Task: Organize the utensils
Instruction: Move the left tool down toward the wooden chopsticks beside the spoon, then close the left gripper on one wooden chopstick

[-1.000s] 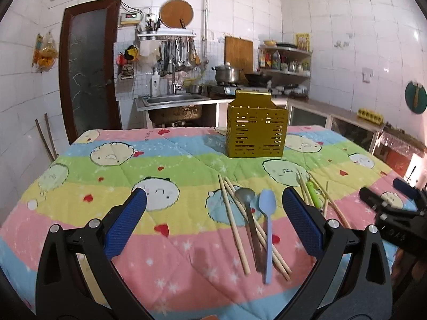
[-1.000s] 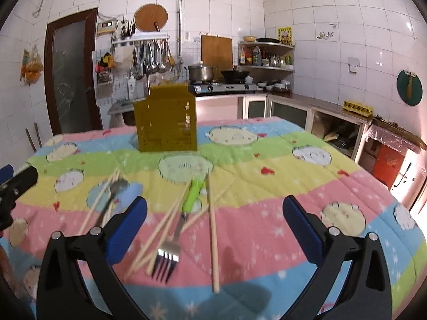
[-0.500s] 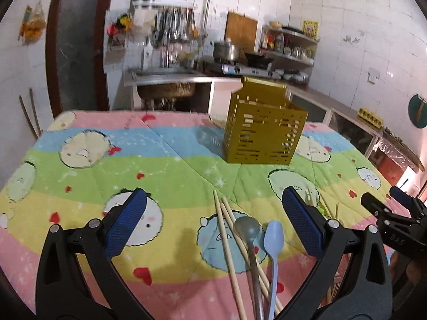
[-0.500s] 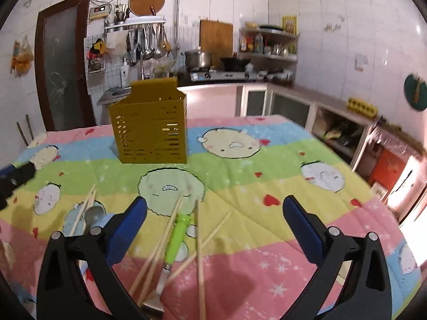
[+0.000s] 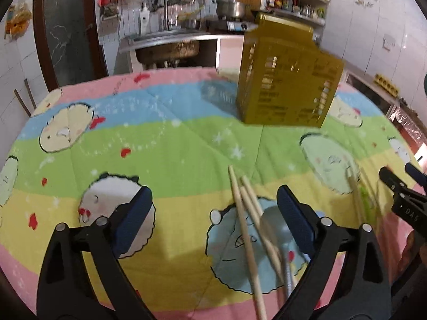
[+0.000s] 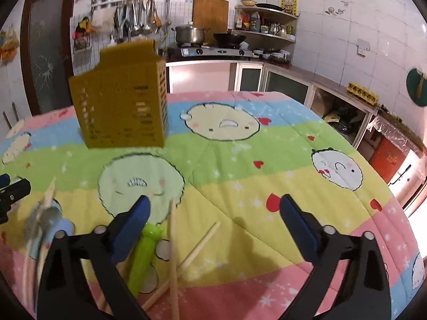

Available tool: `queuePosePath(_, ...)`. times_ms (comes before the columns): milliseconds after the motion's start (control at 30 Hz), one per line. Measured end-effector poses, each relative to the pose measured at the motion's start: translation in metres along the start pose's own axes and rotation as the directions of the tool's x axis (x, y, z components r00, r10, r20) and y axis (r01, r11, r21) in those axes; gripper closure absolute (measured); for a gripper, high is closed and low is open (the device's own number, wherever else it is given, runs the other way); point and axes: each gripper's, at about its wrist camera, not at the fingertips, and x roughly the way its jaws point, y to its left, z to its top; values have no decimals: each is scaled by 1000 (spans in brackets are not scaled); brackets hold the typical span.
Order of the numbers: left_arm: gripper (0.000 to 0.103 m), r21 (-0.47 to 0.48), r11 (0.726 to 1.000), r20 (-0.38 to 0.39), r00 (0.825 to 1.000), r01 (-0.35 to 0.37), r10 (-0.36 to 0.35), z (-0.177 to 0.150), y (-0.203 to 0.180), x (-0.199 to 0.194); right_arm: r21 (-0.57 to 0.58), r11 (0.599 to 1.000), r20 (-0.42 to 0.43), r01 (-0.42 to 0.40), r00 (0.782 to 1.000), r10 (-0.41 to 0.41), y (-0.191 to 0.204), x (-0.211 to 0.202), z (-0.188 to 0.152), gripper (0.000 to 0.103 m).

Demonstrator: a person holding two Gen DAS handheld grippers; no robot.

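A yellow perforated utensil holder (image 5: 287, 80) stands upright at the far side of the quilt-covered table; it also shows in the right wrist view (image 6: 122, 101). Several wooden chopsticks (image 5: 246, 229) and a metal spoon (image 5: 275, 229) lie under my left gripper (image 5: 214, 221), which is open and empty above them. In the right wrist view a green-handled fork (image 6: 145, 253), chopsticks (image 6: 173, 253) and a light blue spoon (image 6: 57, 229) lie by my right gripper (image 6: 213, 226), which is open and empty. The right gripper's tips (image 5: 397, 184) show at the left wrist view's right edge.
A colourful cartoon quilt (image 6: 240, 160) covers the table. Beyond it are a sink (image 5: 168, 45), a stove with a pot (image 6: 190, 36), wall shelves and a brown door (image 5: 66, 26). The table's right edge drops off near a red cabinet (image 6: 389, 154).
Both grippers have moved forward and lower toward the table. The holder and utensils look larger and closer. Both stay open and empty.
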Motion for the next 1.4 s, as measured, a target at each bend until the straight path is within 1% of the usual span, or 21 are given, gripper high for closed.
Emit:
queuePosePath(167, 12, 40, 999, -30, 999, -26, 27, -10, -2, 12, 7, 1000, -37, -2, 999, 2, -2, 11, -5, 14)
queuePosePath(233, 13, 41, 999, -51, 998, -24, 26, -11, 0, 17, 14, 1000, -45, -8, 999, 8, -3, 13, -6, 14)
queuePosePath(333, 19, 33, 999, -75, 997, -13, 16, -12, 3, 22, 8, 1000, -52, -9, 999, 9, -2, 15, -6, 16)
queuePosePath(367, 20, 30, 1000, -79, 997, -9, 11, -12, 4, 23, 5, 1000, -54, -9, 998, 9, -1, 16, -6, 17)
queuePosePath(467, 24, 29, 999, -77, 997, -14, 17, -11, 4, 23, -10, 1000, -65, -9, 998, 8, 3, 19, -6, 20)
queuePosePath(533, 33, 36, 999, -87, 996, -13, 16, -11, 4, 24, -15, 1000, -72, -13, 997, 12, 4, 20, -6, 28)
queuePosePath(600, 34, 30, 1000, -97, 995, 1, 2, -11, 5, 26, -17, 1000, -74, -14, 997, 13, 5, 20, -6, 30)
queuePosePath(667, 35, 33, 999, -95, 995, -3, 6, -12, 4, 25, -21, 1000, -77, -15, 997, 13, 6, 20, -6, 32)
queuePosePath(767, 35, 34, 999, -111, 994, 3, 1, -10, 2, 29, -46, 999, -100, -18, 995, 13, 10, 24, -5, 37)
queuePosePath(867, 41, 25, 1000, -129, 992, 12, -9, -6, 2, 33, -66, 997, -128, -36, 991, 27, 15, 29, -5, 44)
queuePosePath(933, 46, 31, 999, -138, 990, 16, -12, -3, 0, 35, -65, 996, -145, -53, 989, 43, 15, 32, -3, 49)
queuePosePath(1067, 53, 41, 999, -157, 988, 19, -13, 1, -3, 37, -55, 995, -176, -80, 982, 70, 15, 37, 0, 56)
queuePosePath(1167, 57, 37, 999, -173, 985, 23, -16, 3, -4, 39, -62, 994, -194, -85, 978, 72, 16, 40, 1, 60)
queuePosePath(1300, 65, 45, 999, -190, 982, 28, -19, 8, -7, 43, -87, 992, -228, -89, 971, 67, 20, 44, 6, 66)
queuePosePath(1333, 68, 45, 999, -197, 980, 30, -21, 10, -8, 45, -97, 991, -236, -89, 970, 64, 23, 44, 7, 70)
queuePosePath(1367, 70, 46, 998, -202, 979, 32, -23, 11, -8, 46, -105, 990, -243, -92, 968, 64, 25, 45, 9, 76)
queuePosePath(1400, 74, 45, 998, -207, 978, 37, -27, 14, -9, 47, -106, 989, -255, -104, 964, 74, 27, 46, 11, 79)
